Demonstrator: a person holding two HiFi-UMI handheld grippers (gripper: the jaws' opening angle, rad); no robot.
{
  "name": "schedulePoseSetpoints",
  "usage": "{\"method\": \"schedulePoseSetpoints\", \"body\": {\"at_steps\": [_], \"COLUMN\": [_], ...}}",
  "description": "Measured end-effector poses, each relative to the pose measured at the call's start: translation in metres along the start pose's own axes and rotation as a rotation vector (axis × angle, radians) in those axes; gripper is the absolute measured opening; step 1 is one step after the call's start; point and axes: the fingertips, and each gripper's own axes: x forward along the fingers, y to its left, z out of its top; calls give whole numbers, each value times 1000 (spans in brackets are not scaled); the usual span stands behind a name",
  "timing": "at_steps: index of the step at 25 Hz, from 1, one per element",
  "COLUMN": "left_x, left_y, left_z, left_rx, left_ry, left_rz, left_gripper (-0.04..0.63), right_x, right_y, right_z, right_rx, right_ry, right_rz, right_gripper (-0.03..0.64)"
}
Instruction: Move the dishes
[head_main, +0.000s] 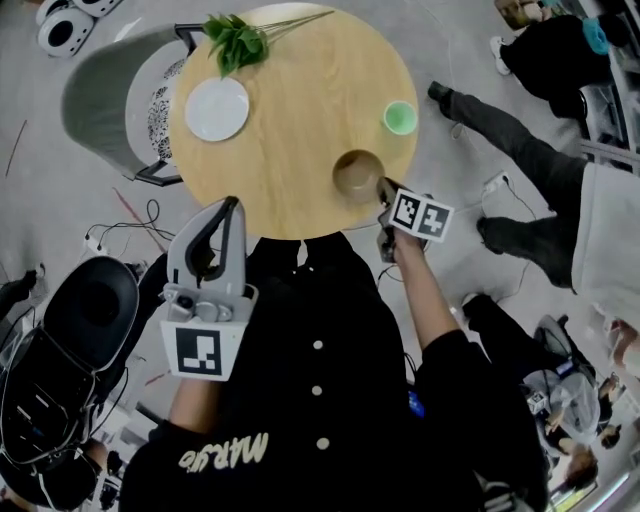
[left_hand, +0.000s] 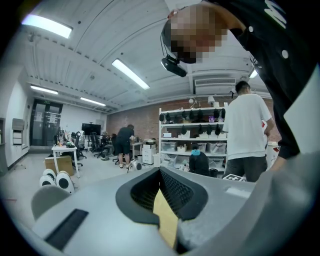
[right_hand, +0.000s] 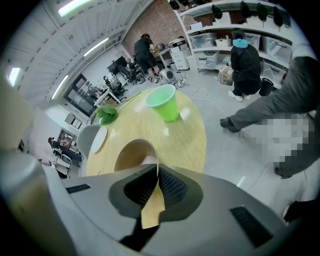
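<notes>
**Right gripper on the bowl rim, left gripper idle**

Head view: I see the round table (head_main: 300, 130) from above. The brown bowl (head_main: 358, 173) sits at about 4 o'clock on the top, close to the table edge. My right gripper (head_main: 383, 190) reaches in over that edge and nips the bowl's near rim. A green cup (head_main: 400, 117) stands at 3 o'clock, near the bowl but apart from it. A white plate (head_main: 217, 108) lies at 9 o'clock and a sprig of leaves (head_main: 236, 40) at 11 o'clock, its stems running toward 12. The middle of the top is bare wood. My left gripper (head_main: 232, 205) hangs off the table at 7 o'clock, its tips just outside the rim. A grey chair (head_main: 100, 100) stands against the table at 9 o'clock.

Left gripper view: the left gripper (left_hand: 161, 187) points out into the room, jaws pressed together with nothing held.

Right gripper view: the right gripper (right_hand: 154, 177) is clamped on the bowl (right_hand: 131, 152) wall, one jaw inside and one outside. Beyond it lies open wood (right_hand: 185, 140), with the cup (right_hand: 163, 103) at 12 o'clock and the plate (right_hand: 98, 139) and leaves (right_hand: 106, 114) toward 10 o'clock.
</notes>
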Motion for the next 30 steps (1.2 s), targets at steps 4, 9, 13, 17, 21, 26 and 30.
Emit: {"method": "schedulePoseSetpoints", "body": {"at_steps": [4,9,13,17,21,26,30], "left_x": [-8,-5,-7,-18,-30,-29,-26], "left_y": [-11,2,21,31,46,78,116], "left_z": [-1,-2,-1,2,-6,-58,-98], "left_rx": [-6,-39,-50,-52,-58,-197,-249], "left_ry": [-8,-25,-28,-26,0,176,223], "left_rz": [8,20,39,69,103,112,172], "left_gripper": [3,3,3,3,3,150,158], "right_x": [-16,-42,-59,-84,-97,-75,-47], "right_y": [-4,13,48,93,142,200,236], "right_z": [4,46,78,107,121,120,122], "right_rx": [-41,-151,-205,-298,-420,-509,-533], "right_ry": [-41,-170,-278,-424,-485,-406,-366], "right_rz": [-13,-45,24,111,207,319,358], "right_gripper": [30,32,31,23,45,184,196]}}
